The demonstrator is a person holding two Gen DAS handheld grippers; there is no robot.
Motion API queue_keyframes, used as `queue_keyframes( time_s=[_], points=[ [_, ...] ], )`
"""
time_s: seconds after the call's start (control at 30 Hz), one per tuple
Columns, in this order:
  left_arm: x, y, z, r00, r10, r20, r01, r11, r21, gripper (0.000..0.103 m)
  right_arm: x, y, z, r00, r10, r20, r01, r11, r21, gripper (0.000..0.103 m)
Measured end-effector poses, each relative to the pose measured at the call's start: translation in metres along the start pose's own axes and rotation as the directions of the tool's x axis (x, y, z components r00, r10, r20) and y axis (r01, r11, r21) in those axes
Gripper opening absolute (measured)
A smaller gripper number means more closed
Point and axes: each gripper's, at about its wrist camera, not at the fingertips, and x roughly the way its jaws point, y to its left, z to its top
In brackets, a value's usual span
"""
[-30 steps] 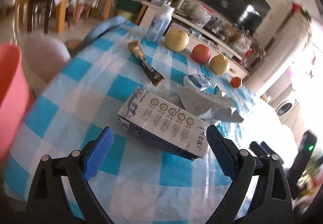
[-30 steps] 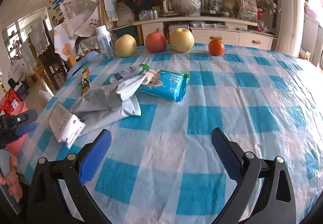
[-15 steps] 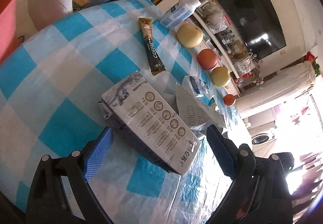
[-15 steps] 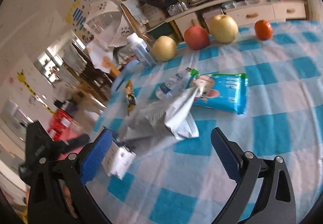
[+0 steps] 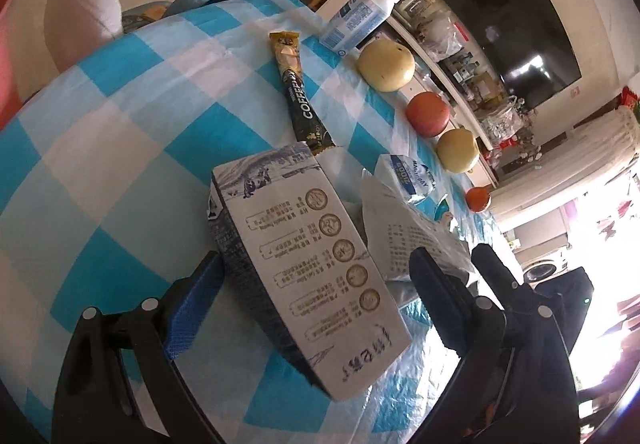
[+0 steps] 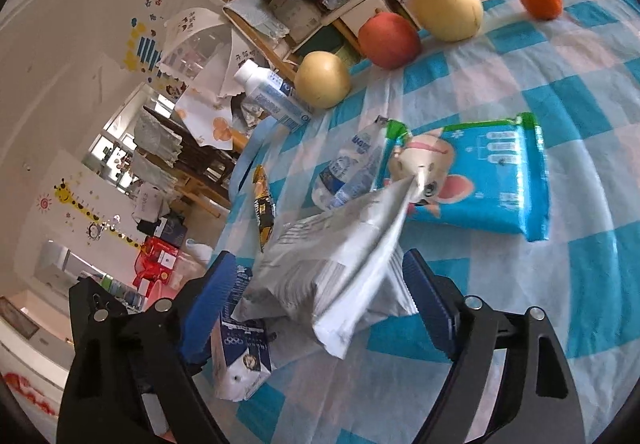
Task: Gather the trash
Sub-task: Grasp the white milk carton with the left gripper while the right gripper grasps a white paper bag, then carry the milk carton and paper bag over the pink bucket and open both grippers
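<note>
Left wrist view: the left gripper (image 5: 312,284) is spread wide, its jaws flanking the milk carton (image 5: 304,268) lying flat on the checkered counter (image 5: 100,147); contact cannot be confirmed. A coffee sachet (image 5: 300,103) lies beyond.

Right wrist view: the right gripper (image 6: 320,296) is released, jaws either side of a crumpled grey bag (image 6: 340,256) near the carton (image 6: 240,356).

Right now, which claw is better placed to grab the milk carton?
The left claw. It is open with the milk carton lying between its blue fingers. The right claw is open around the crumpled grey bag instead.
</note>
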Motion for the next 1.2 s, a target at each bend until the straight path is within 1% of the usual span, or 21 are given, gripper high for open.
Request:
queue_keyframes(
  time_s=[0.07, 0.1, 0.13, 0.2, 0.23, 0.3, 0.37, 0.4, 0.43, 0.53, 0.73, 0.83, 0.97, 1.2],
  points=[
    [0.003, -0.002, 0.001, 1.000, 0.014, -0.001, -0.014, 1.000, 0.019, 0.093, 0.003, 0.002, -0.001, 1.000, -0.007, -0.008, 0.007, 1.000, -0.014, 0.084],
    [0.004, -0.003, 0.001, 1.000, 0.018, 0.004, -0.018, 0.999, 0.029, 0.093, 0.004, 0.003, -0.002, 1.000, -0.011, -0.014, 0.010, 1.000, -0.019, 0.081],
    [0.005, -0.004, 0.001, 1.000, 0.026, 0.007, -0.027, 0.999, 0.041, 0.093, 0.006, 0.003, -0.002, 1.000, -0.013, -0.021, 0.013, 1.000, -0.022, 0.076],
    [0.007, -0.008, 0.001, 0.999, 0.048, 0.011, -0.049, 0.996, 0.070, 0.087, 0.010, 0.002, -0.003, 0.999, -0.022, -0.032, 0.021, 0.999, -0.026, 0.072],
    [0.009, -0.010, 0.001, 0.997, 0.069, 0.015, -0.071, 0.993, 0.096, 0.085, 0.010, 0.003, -0.004, 0.999, -0.027, -0.028, 0.026, 0.999, -0.034, 0.066],
    [0.010, -0.012, 0.001, 0.996, 0.089, 0.018, -0.090, 0.988, 0.121, 0.078, 0.009, 0.005, -0.003, 0.999, -0.023, -0.025, 0.022, 0.999, -0.044, 0.059],
    [0.009, -0.011, 0.003, 0.996, 0.087, 0.013, -0.088, 0.987, 0.132, 0.076, 0.007, 0.010, -0.003, 0.999, -0.048, -0.012, 0.047, 0.996, -0.075, 0.053],
    [0.009, -0.009, 0.003, 0.996, 0.084, 0.010, -0.085, 0.987, 0.134, 0.074, 0.006, 0.013, -0.003, 0.998, -0.057, -0.007, 0.056, 0.994, -0.089, 0.046],
    [0.008, -0.008, 0.004, 0.997, 0.080, 0.007, -0.080, 0.988, 0.134, 0.073, 0.006, 0.015, -0.003, 0.998, -0.065, -0.003, 0.064, 0.993, -0.103, 0.042],
    [0.008, -0.004, 0.006, 0.998, 0.061, -0.003, -0.060, 0.989, 0.135, 0.070, 0.003, 0.024, -0.005, 0.996, -0.084, 0.010, 0.085, 0.983, -0.162, 0.036],
    [0.001, 0.002, 0.009, 0.999, 0.043, 0.001, -0.043, 0.990, 0.132, 0.070, -0.004, 0.038, -0.008, 0.994, -0.100, 0.042, 0.107, 0.963, -0.248, 0.029],
    [-0.008, 0.004, 0.013, 0.999, 0.036, 0.021, -0.038, 0.989, 0.141, 0.069, -0.010, 0.044, -0.008, 0.994, -0.091, 0.059, 0.104, 0.958, -0.267, 0.026],
    [-0.018, 0.008, 0.014, 0.999, 0.023, 0.039, -0.029, 0.988, 0.149, 0.069, -0.020, 0.055, -0.009, 0.991, -0.088, 0.098, 0.115, 0.945, -0.307, 0.025],
    [-0.036, 0.013, 0.021, 0.996, 0.035, 0.083, -0.050, 0.982, 0.183, 0.069, -0.037, 0.078, -0.019, 0.984, -0.085, 0.155, 0.139, 0.912, -0.386, 0.024]
  ],
)
